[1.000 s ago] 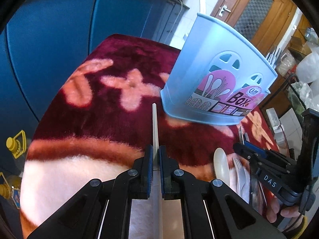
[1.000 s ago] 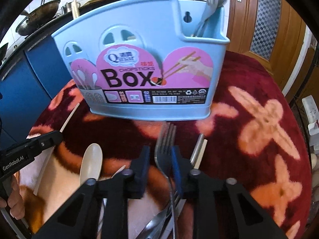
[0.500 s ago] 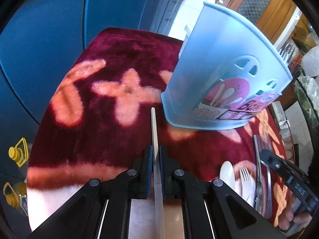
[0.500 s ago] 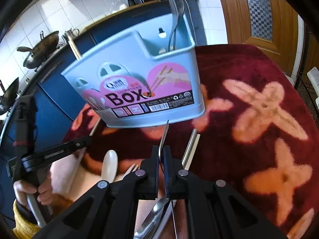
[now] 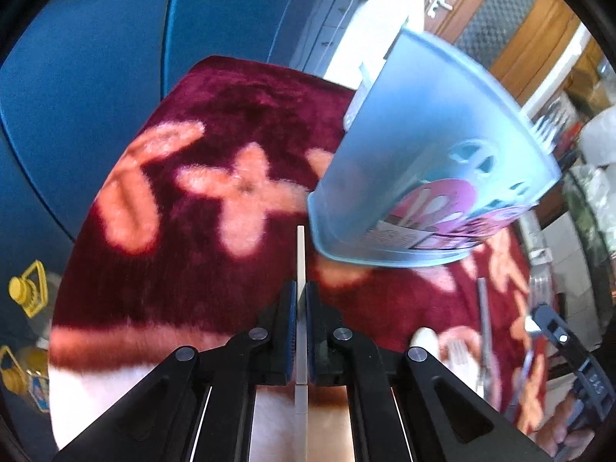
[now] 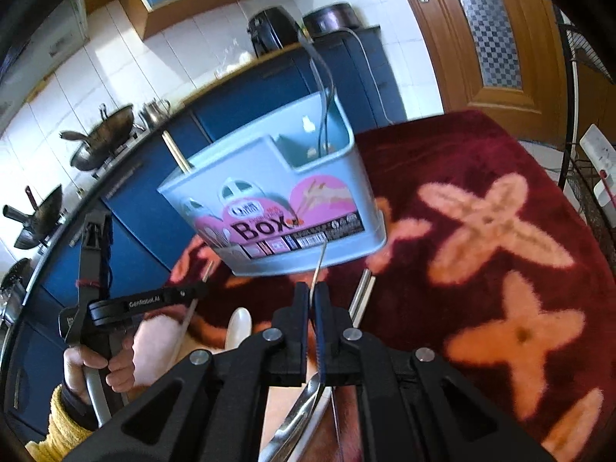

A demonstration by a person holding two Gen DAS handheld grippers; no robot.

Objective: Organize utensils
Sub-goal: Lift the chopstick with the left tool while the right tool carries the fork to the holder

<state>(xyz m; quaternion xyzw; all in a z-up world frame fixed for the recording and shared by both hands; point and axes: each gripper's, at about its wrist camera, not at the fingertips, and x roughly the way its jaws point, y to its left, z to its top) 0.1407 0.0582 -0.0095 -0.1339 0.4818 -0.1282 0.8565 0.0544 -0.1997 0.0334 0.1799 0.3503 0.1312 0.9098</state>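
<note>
A: How far along is the sorting?

B: Partway, I'd judge. The box [image 6: 269, 208] already holds some cutlery and a chopstick in separate compartments.

A: And the grippers?

B: The left gripper [image 5: 301, 300] is clamped on a white chopstick [image 5: 300, 254], just beside the box. The right gripper [image 6: 311, 300] is clamped on a fork [image 6: 318, 265], lifted in front of the box.

A: What's left?

B: Both of those, plus a spoon [image 6: 238, 325] and metal chopsticks [image 6: 364, 292] lying on the cloth [image 6: 500, 269].
</note>
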